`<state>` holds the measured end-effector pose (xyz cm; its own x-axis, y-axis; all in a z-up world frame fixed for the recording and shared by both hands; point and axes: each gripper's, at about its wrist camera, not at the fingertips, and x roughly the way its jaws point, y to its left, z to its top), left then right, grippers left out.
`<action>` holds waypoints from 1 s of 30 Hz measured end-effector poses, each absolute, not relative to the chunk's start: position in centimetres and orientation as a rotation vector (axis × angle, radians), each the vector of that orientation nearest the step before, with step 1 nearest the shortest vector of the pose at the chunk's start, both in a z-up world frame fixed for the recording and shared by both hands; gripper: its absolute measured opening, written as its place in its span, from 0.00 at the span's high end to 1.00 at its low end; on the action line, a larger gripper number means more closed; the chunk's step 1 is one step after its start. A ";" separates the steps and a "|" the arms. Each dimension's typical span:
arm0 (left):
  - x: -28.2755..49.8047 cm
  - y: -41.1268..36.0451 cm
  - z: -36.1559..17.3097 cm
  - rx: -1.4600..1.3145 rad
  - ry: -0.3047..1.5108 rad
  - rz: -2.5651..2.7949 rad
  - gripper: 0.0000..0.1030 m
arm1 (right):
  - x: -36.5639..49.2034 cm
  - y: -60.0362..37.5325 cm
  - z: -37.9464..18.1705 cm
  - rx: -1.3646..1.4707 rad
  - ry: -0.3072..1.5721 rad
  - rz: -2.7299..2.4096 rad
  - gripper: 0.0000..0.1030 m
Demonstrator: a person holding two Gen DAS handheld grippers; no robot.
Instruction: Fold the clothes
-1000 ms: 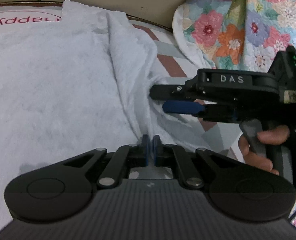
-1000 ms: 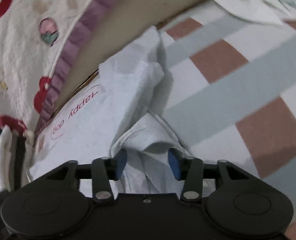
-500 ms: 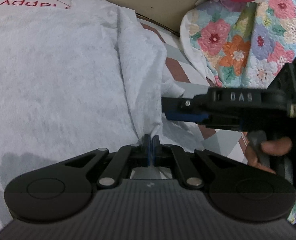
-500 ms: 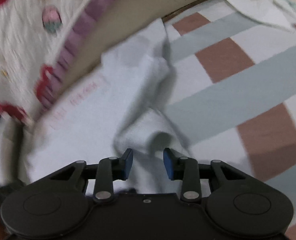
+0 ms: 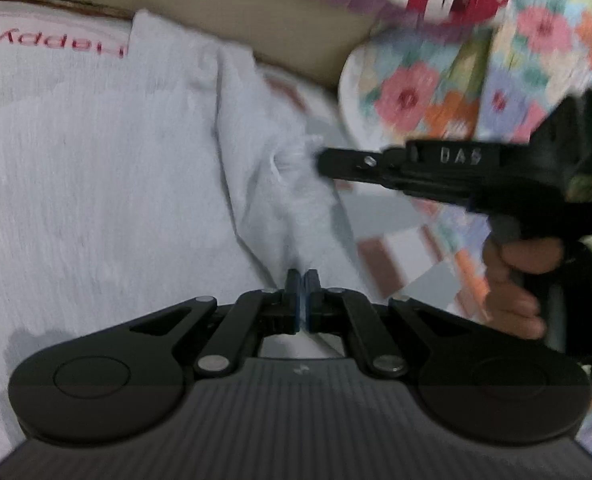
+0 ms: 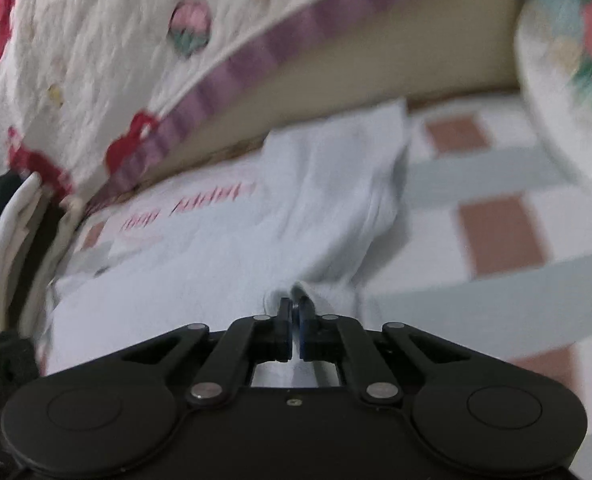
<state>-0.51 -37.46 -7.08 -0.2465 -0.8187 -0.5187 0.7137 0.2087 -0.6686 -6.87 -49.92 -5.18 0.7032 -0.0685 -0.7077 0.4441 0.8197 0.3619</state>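
Tool on the right now pinched shut on the white shirt, left tool pinched too, so maybe ready to fold.

Pale blue-white garment with pink lettering, spread flat on the checked bed, right edge bunched into a raised fold, pinched in both tongs
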 end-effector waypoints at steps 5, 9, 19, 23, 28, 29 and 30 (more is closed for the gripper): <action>1.2 -36.7 -5.8 -0.177 1.067 -1.443 0.95 | -8.4 -54.6 -2.0 0.398 0.708 -0.505 0.96; 0.8 -37.2 -7.1 -0.088 1.093 -1.415 0.95 | -9.3 -58.3 -1.8 0.317 0.736 -0.643 0.97; -0.2 -38.0 -9.6 0.058 1.136 -1.359 0.95 | -14.1 -61.6 -2.9 0.363 0.770 -0.749 1.00; -0.5 -38.0 -9.0 0.076 1.119 -1.376 0.95 | -17.4 -61.4 -3.4 0.483 0.760 -0.715 0.95; -1.8 -38.4 -8.1 0.095 1.117 -1.431 0.95 | -21.5 -61.2 -4.0 0.633 0.745 -0.669 0.61; -2.2 -38.7 -8.1 0.109 1.132 -1.446 0.93 | -22.3 -61.2 -4.1 0.663 0.742 -0.659 0.55; -2.6 -38.9 -8.1 0.122 1.146 -1.461 0.90 | -23.2 -61.1 -4.2 0.692 0.738 -0.650 0.46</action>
<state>-2.64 -38.91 -8.07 -0.2808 -0.7002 -0.6565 0.8041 0.2018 -0.5591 -23.18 -61.11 -4.23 0.5722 -0.2779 -0.7716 0.7302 0.6010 0.3250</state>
